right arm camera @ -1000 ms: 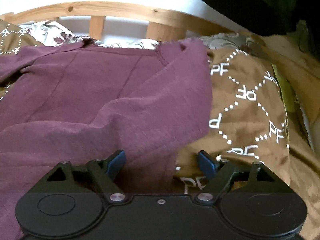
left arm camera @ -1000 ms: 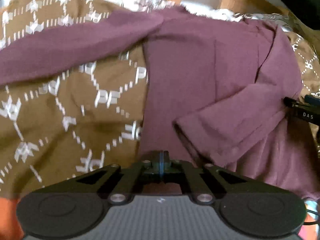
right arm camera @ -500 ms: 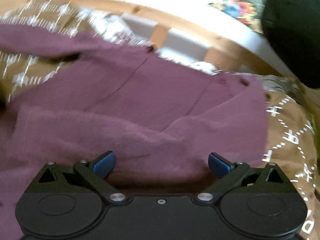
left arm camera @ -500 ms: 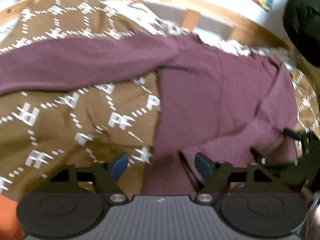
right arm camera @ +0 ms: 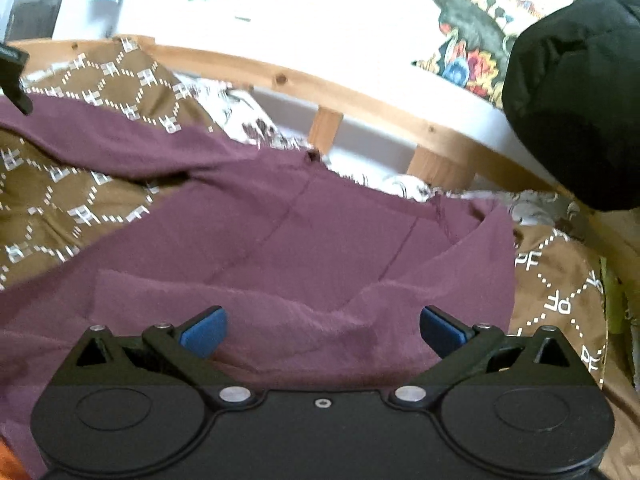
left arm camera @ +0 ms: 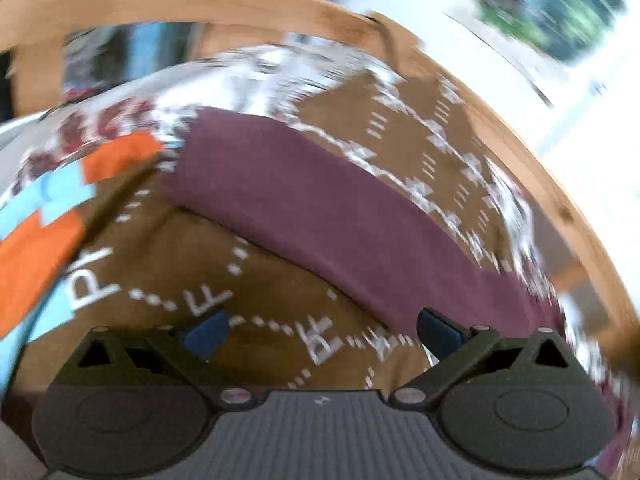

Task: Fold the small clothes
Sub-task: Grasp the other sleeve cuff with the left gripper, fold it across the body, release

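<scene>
Both the left tongs and right tongs are opening, gripping nothing, the left hovering over the brown blanket beside a sleeve, the right over the maroon shirt lying on the bed.

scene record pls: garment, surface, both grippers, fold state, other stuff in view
garment: maroon long-sleeve top, lying flat
surface: brown patterned blanket on a bed with a wooden frame
left gripper: jaws opening, nothing between them, over the outstretched sleeve
right gripper: jaws opening, empty, above the top's body
fold state: one side folded over the body; the sleeve not yet folded in
other: black garment at upper right; orange and blue fabric, blurred
</scene>
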`<state>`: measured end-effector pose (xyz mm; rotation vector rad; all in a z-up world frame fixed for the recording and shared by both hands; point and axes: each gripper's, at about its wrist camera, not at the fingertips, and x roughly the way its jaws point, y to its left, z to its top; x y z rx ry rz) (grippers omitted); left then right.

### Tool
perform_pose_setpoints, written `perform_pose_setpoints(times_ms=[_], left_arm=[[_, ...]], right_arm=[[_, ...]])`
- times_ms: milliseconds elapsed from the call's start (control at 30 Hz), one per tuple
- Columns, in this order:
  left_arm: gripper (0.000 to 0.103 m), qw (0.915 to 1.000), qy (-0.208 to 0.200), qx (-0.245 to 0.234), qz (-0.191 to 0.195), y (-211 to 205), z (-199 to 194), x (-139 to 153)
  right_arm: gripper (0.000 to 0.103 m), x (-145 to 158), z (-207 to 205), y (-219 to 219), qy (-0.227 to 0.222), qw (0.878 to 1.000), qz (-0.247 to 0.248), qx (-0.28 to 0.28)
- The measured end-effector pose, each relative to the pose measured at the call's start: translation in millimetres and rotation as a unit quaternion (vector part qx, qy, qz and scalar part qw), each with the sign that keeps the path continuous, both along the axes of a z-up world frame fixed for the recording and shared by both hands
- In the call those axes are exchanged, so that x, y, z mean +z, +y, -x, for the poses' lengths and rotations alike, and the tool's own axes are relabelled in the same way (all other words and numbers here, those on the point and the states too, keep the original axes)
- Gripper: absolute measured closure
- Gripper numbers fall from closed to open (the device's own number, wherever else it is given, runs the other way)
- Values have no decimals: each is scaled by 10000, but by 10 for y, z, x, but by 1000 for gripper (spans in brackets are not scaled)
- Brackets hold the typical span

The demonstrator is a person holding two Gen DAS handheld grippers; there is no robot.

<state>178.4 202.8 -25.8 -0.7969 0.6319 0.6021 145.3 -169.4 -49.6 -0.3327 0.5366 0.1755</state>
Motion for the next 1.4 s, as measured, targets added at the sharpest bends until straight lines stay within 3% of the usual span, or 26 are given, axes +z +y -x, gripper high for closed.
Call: perform_pose_setpoints(times_ms=[67,200,267,367,467,500,533,633,733,833,933,1033,1200,1333,1400], left_arm=[[1,9996,-191,221,32,60,-16,-18],[2,9980,-231,473,-347,122,-150,45],[8,9964,-235,722,-388,178,-154,47],[24,9916,-327,1233,-224,300,-96,-7],[60,9853,-378,1656,-197,361,-28,-29],[86,9838,-352,1746,-228,356,11,-29],[97,9832,-328,1784,-221,360,16,-44],[99,9832,-583,1721,-180,314,71,-25],[100,9822,-1122,1371,-628,146,69,122],[100,9718,-1964,640,-1134,-106,74,322],[100,9460,-2642,-584,-1787,-469,-22,588],[100,9051,-3078,-1921,-2218,-898,-165,808],[100,8530,-3315,-3514,-1977,-1534,-425,857],[100,8065,-3231,-4550,-1950,-2083,-431,688],[99,7876,-3113,-4945,-1953,-2323,-407,544]], right_arm=[[1,36,50,12,-27,10000,-12,32],[1,53,115,-15,-65,10000,13,51],[1,37,84,-53,-19,10000,-39,0],[1,3,22,-113,94,9997,-204,-87],[1,-54,-19,-130,182,9995,-222,-113],[1,-67,-30,-131,200,9995,-216,-104],[1,-78,-38,-129,210,9995,-215,-94],[1,-89,-57,-118,217,9994,-249,-72],[1,-96,-68,-102,213,9994,-252,-40],[1,-93,-71,-86,203,9995,-226,-19],[1,-57,-70,-91,128,9996,-255,-68],[1,10,-81,-141,-11,9994,-278,-198],[1,156,-107,-410,-297,9962,-400,-721],[1,243,-108,-727,-490,9895,-435,-1289],[1,275,-105,-916,-520,9845,-541,-1584]])
